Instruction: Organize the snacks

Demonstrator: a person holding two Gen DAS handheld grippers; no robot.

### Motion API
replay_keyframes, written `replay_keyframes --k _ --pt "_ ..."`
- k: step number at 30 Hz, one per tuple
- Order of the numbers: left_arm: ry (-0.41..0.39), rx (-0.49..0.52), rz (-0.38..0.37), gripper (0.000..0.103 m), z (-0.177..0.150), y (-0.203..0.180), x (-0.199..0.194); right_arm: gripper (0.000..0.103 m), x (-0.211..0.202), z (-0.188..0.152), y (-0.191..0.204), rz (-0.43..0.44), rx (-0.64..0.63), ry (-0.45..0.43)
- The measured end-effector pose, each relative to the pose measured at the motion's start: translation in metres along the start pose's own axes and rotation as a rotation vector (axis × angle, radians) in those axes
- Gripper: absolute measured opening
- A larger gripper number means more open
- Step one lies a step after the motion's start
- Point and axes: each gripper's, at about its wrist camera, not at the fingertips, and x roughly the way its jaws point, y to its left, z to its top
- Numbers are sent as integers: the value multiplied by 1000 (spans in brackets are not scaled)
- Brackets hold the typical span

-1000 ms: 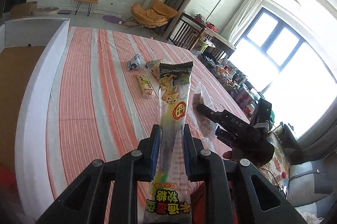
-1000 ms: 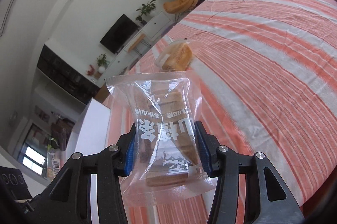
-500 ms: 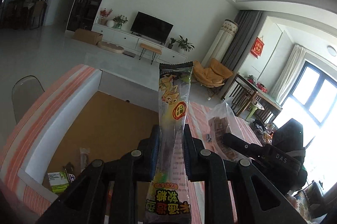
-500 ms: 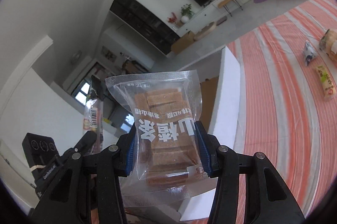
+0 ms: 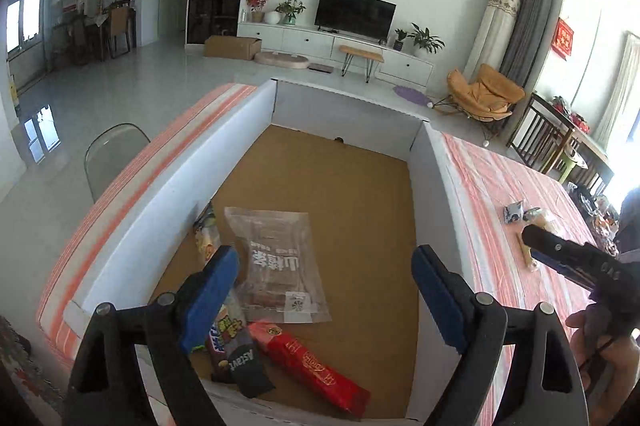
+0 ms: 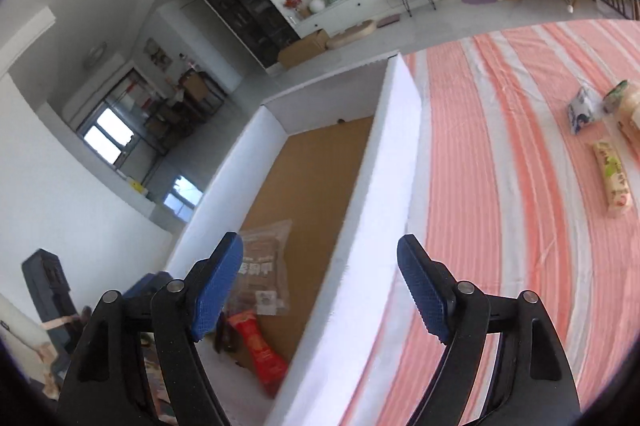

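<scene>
A white box (image 5: pixel 434 162) with a brown floor sits on the striped table. In it lie a clear biscuit bag (image 5: pixel 280 262), a long yellow snack packet (image 5: pixel 206 234), a red packet (image 5: pixel 312 362) and a dark packet (image 5: pixel 240 358). My left gripper (image 5: pixel 324 290) is open and empty above the box's near end. My right gripper (image 6: pixel 320 286) is open and empty over the box's right wall (image 6: pixel 384 194); it also shows in the left wrist view (image 5: pixel 560 254). The biscuit bag (image 6: pixel 264 266) and red packet (image 6: pixel 260 350) show in the right wrist view.
On the striped cloth (image 6: pixel 500 186) to the right lie a small blue-white packet (image 6: pixel 582 110), a long green-yellow packet (image 6: pixel 612 182) and a clear-wrapped snack (image 6: pixel 628 102). A grey chair (image 5: pixel 112 154) stands left of the table.
Both grippers have swung over the box and opened. The long yellow packet left the left gripper and the biscuit bag left the right gripper; both now lie in the box.
</scene>
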Motion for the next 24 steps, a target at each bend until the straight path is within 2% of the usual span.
replay_keyframes --k 2,5,7,9,11,13,15,19,24 --pt "-5 41 -84 94 -1 -29 -9 82 -12 -15 -37 -218 -62 -35" --pt "12 104 -222 101 -10 -81 -15 82 -27 -44 -97 -569 -104 -37" --pt "50 156 -307 101 -20 -117 -10 82 -43 -57 -136 -716 -64 -39" --pt "112 205 -366 101 -26 -159 -4 82 -65 -67 -161 -774 3 -67" --pt "166 251 -418 101 -39 -197 6 82 -79 -71 -179 -790 86 -107" --pt "216 292 -423 101 -53 -232 17 81 -86 -69 -191 -771 140 -136" --pt "239 325 -425 101 -66 -258 29 81 -92 -69 -187 -797 140 -134" --pt "225 381 -317 101 -78 -284 70 81 -88 -75 -192 -800 158 -110" --pt "245 382 -187 101 -86 -280 126 82 -88 -81 -198 -800 214 -96"
